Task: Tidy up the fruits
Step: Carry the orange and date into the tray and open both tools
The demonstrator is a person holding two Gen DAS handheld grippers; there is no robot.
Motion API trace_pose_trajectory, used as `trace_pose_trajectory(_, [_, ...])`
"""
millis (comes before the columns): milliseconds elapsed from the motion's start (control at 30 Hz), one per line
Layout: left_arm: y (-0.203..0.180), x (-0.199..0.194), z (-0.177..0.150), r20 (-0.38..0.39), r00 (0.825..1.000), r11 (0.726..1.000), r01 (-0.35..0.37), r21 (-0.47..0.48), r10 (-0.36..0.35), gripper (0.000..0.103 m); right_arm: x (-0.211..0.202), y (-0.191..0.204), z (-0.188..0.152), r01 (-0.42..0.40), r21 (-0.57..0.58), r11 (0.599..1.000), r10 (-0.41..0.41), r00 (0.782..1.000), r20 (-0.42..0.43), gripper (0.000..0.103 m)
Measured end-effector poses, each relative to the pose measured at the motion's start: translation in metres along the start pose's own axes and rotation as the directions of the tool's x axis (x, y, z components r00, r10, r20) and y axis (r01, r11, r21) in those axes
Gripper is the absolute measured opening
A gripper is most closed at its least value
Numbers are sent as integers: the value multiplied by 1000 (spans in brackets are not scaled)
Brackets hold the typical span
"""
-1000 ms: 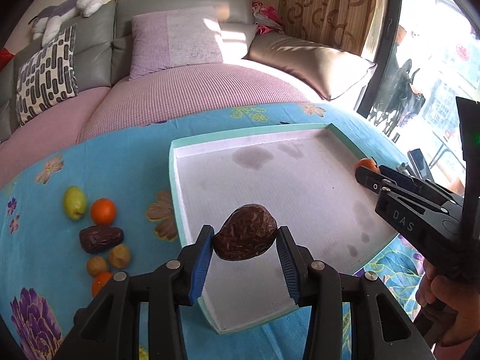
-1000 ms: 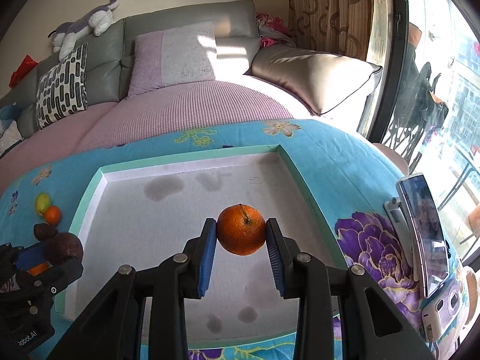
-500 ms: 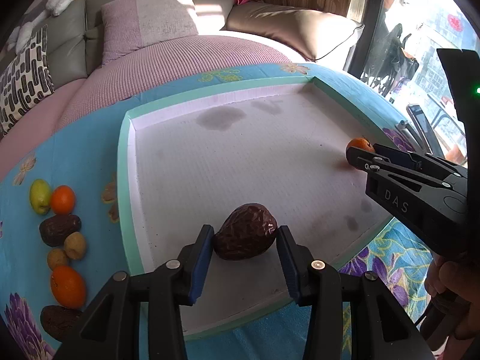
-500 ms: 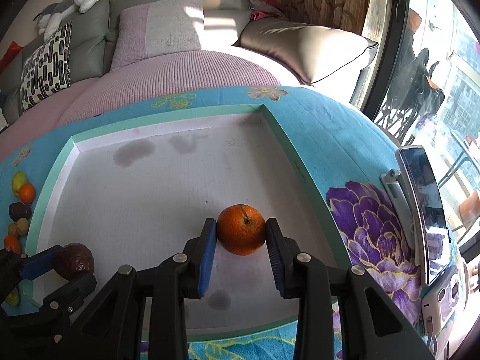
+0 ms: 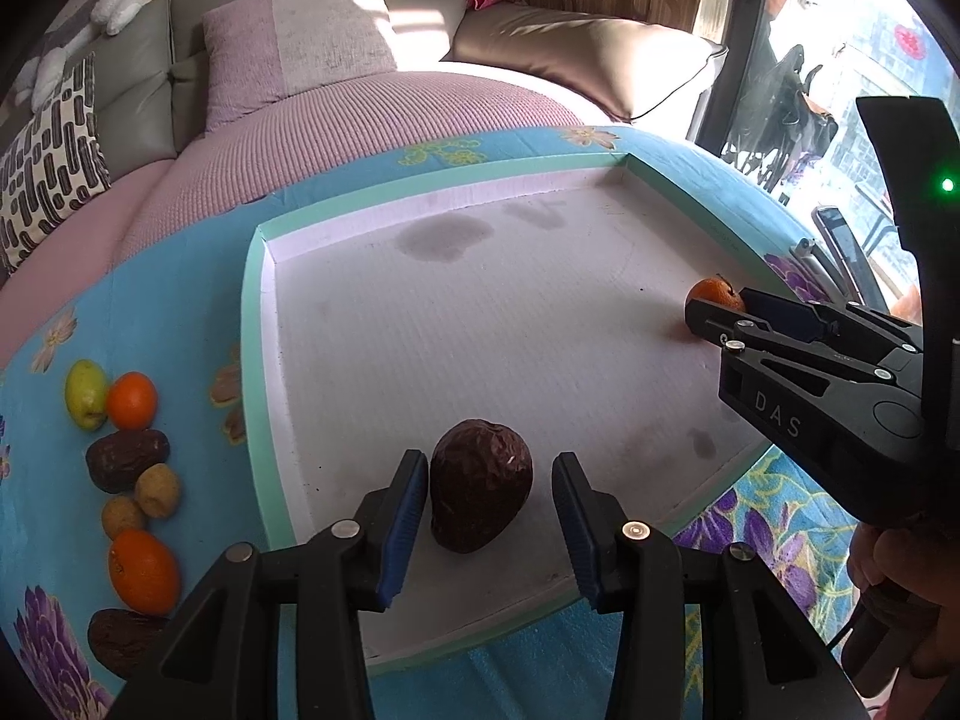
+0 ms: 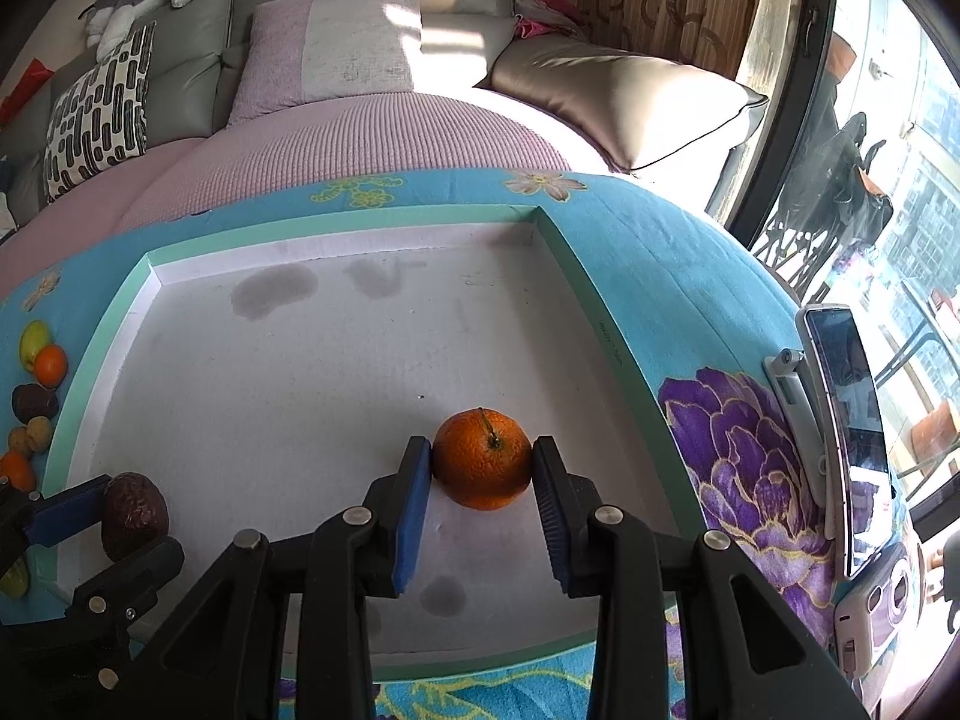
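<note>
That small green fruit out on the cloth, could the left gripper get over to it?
Probably yes. The left gripper has open jaws around the dark fruit, and the green fruit sits uncovered beyond the tray's rim.

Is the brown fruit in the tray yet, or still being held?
In. The brown fruit sits on the tray floor, and the left gripper is open, with a gap on its right.

— What is everything sitting on?

— A table under a blue floral cloth, purple blooms printed at its right.

— And directly on that cloth?

— A shallow white tray with a mint-green rim. To its left, a loose cluster: a green fruit, two oranges, dark wrinkled fruits, small tan ones. To its right, a smartphone leaning on a stand.
</note>
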State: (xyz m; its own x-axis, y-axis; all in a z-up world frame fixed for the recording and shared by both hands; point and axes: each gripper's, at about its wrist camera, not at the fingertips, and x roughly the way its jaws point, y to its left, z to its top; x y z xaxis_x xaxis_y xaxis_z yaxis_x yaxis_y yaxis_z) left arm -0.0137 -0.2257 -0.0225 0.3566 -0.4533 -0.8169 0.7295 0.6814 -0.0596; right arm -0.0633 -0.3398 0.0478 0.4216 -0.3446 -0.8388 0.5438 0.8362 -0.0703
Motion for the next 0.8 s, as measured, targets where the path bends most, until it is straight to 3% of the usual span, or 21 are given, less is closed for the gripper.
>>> trace_pose_trajectory(367, [6, -33, 7, 66, 998, 1000, 3, -6, -2, 56, -23, -4, 7, 3, 23, 1000, -5, 997, 78, 40])
trace_pose_trajectory(533, [32, -44, 10, 96, 994, 996, -51, -74, 58, 60, -23, -2, 6, -2, 23, 1000, 1, 998, 68, 39])
trace_pose_trajectory(667, [73, -45, 5, 75, 988, 974, -122, -193, 138, 62, -21, 2, 6, -11, 14, 1000, 10, 998, 63, 39])
trace_pose_trajectory(800, [118, -47, -8, 38, 972, 928, -208, -310, 231, 63, -23, 13, 7, -38, 2, 999, 38, 997, 71, 39])
